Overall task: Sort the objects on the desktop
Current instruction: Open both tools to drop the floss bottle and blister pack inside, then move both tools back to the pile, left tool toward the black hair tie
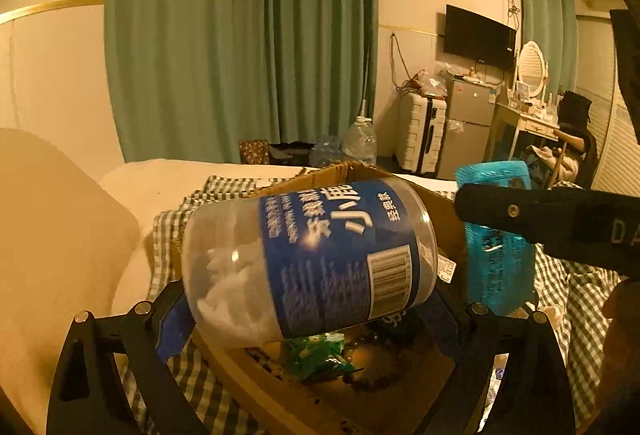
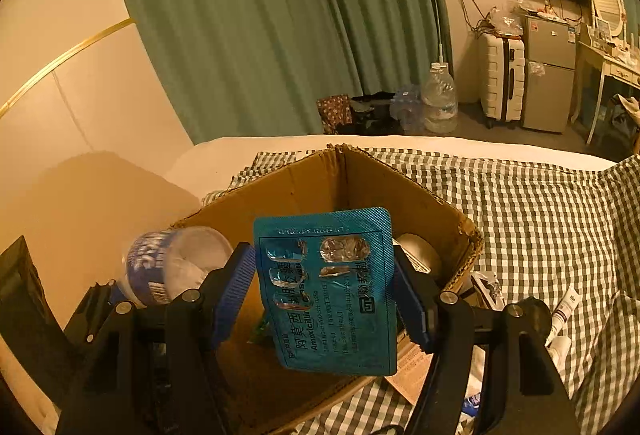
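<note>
My left gripper (image 1: pixel 308 307) is shut on a clear plastic jar with a blue label (image 1: pixel 308 259), held on its side above the open cardboard box (image 1: pixel 436 203). White tissue shows inside the jar. My right gripper (image 2: pixel 324 291) is shut on a teal blister pack of pills (image 2: pixel 326 291), held upright over the same box (image 2: pixel 400 183). The blister pack (image 1: pixel 496 239) and the right gripper's dark body show at the right of the left wrist view. The jar (image 2: pixel 176 263) shows at the left of the right wrist view.
The box sits on a green checked cloth (image 2: pixel 540 215) over a bed. A green wrapper (image 1: pixel 320 355) and dark bits lie in the box. A white tube (image 2: pixel 566 307) and small packets lie on the cloth at the right. A cream pillow (image 1: pixel 52 227) is at the left.
</note>
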Demonstrator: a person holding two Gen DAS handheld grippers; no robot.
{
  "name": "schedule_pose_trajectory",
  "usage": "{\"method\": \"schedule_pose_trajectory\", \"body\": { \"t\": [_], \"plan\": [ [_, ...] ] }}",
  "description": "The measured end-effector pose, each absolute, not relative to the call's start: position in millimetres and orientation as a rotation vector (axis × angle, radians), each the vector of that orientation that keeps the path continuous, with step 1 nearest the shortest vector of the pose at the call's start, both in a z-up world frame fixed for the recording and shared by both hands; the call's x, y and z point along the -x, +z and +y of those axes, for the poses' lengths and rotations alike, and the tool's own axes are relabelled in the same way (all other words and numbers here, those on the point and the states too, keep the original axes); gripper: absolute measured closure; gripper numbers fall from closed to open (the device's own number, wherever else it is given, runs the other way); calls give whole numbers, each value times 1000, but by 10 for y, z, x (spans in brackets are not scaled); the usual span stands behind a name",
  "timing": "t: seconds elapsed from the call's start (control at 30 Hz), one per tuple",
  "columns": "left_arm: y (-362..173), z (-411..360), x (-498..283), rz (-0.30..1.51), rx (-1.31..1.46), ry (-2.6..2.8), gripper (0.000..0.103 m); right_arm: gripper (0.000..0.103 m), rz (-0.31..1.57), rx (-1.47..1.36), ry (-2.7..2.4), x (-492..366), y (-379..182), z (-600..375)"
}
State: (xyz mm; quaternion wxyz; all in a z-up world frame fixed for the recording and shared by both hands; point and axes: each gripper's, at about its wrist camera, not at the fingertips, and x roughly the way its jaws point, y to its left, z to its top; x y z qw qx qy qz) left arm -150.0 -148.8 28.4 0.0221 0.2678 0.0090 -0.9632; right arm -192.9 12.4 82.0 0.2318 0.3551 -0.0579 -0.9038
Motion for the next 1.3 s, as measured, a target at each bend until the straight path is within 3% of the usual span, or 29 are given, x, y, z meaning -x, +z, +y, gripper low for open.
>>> {"method": "schedule_pose_trajectory", "body": {
  "t": [0.03, 0.1, 0.13, 0.5, 0.87, 1.3],
  "plan": [
    [279, -1483, 1505, 28, -826, -2989, 6, 33, -166, -978, -2484, 1938, 814, 128],
    [286, -1483, 1509, 26, -824, -2991, 6, 20, -188, -979, -2492, 1951, 825, 140],
    [289, -1489, 1512, 27, -831, -2984, 4, 19, -203, -973, -2497, 1939, 839, 160],
    [491, -1315, 1186, 13, -834, -2990, 3, 19, -201, -938, -2566, 1616, 1099, 538],
    [617, -582, 778, -26, -877, -3062, 3, 19, -136, -968, -2718, 1052, 1253, 1368],
    [3, 88, 439, -121, -1048, -3086, 3, 19, -156, -1208, -2748, 619, 303, 1885]
  ]
}}
